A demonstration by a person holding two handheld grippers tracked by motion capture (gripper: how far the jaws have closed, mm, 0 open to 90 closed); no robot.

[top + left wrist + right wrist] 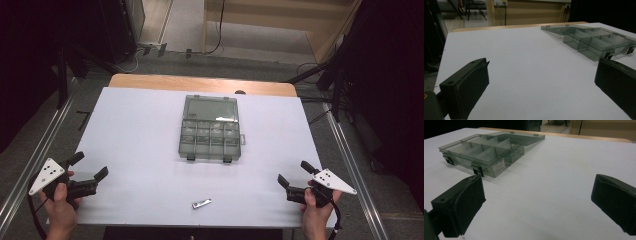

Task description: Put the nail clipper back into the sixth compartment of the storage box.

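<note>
Left hand (61, 202): comes in at the near left corner of the worktop and grips the handle of its gripper.
Left gripper (91, 167): sits over the near left corner of the worktop, with a grey three-cornered plate on top. Its jaws stand wide apart with nothing between them; the left gripper view shows bare white surface in the gap.
Worktop (140, 130): a white sheet covers it, and a strip of wood shows along the far edge.
Compartment box (210, 130): smoky clear plastic, lying open a little beyond the middle of the worktop. The lid is folded back flat toward the far edge, and two dark latches sit on the near wall. What lies in the compartments is too small to tell.
Small metal piece (201, 203): flat and silvery, it lies close to the near edge, near its middle and well apart from the box.
Right gripper (294, 172): sits over the near right corner of the worktop. Its jaws are spread wide and hold nothing.
Right hand (314, 202): grips the handle at the near right corner.
</note>
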